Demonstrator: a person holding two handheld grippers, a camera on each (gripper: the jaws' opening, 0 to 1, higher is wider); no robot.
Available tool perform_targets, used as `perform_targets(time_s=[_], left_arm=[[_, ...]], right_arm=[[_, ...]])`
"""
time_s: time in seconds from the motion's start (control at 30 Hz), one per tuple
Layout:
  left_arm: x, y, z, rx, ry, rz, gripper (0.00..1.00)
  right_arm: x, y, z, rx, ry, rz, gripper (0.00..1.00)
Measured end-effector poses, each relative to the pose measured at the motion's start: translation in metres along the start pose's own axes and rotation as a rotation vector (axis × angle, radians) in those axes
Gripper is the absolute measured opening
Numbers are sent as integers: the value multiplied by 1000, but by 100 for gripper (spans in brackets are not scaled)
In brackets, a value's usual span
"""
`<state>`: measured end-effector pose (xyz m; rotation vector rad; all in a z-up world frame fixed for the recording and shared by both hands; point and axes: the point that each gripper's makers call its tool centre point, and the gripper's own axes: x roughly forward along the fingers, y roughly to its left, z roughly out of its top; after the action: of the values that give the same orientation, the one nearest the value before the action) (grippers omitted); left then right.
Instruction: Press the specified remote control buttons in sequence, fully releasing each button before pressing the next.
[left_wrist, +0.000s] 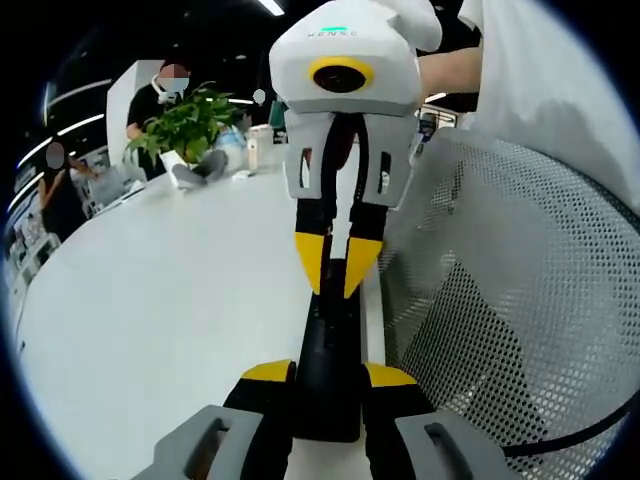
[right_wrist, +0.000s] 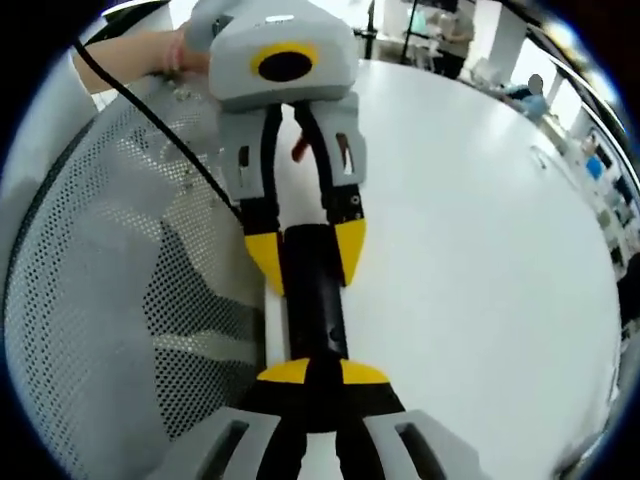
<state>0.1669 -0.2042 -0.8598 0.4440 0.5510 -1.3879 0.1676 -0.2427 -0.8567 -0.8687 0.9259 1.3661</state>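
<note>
A: Between your left gripper's (left_wrist: 327, 378) yellow-tipped fingers (left_wrist: 270, 373) sits the near end of the remote control (left_wrist: 327, 350). It's a long black bar whose long axis runs straight ahead, away from those fingers. Jaws are parted only by the remote's width, pads against both sides. Held, as far as the left gripper view shows.

B: And your right gripper (right_wrist: 322, 375)?

A: Same story from the opposite end. In the right gripper view its fingers (right_wrist: 285, 373) close on the other end of the remote (right_wrist: 314, 290), parted no wider than the body, gripping it. Each gripper faces the other along the bar; the opposing tips sit just past the middle on either flank.

B: Where does it lie on the table?

A: Along the edge of the white table (left_wrist: 180, 290), right beside a mesh chair back (left_wrist: 510, 290). Resting or lifted clear, cannot tell.

B: Buttons?

A: Too dark to pick out. No fingertip is over the top face; all four are on the sides.

B: So the next move?

A: Likely you free one gripper and bring a tip down onto the face. Neither is nearer; both are at the ends.
</note>
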Motion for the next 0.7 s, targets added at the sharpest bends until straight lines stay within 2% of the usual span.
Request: perform_targets(time_s=[0.07,0.13,0.3,0.7], left_arm=[[0,0,0,-1,0,1,25],[0,0,0,0,1,1,25],[0,0,0,-1,0,1,25],[0,0,0,0,1,2,25]], right_arm=[[-1,0,0,20,-38,-6,6],[-1,1,0,1,-70,-16,6],[-2,-1,2,88,-164,-43,6],[-3,1,4,62,-223,-87,4]])
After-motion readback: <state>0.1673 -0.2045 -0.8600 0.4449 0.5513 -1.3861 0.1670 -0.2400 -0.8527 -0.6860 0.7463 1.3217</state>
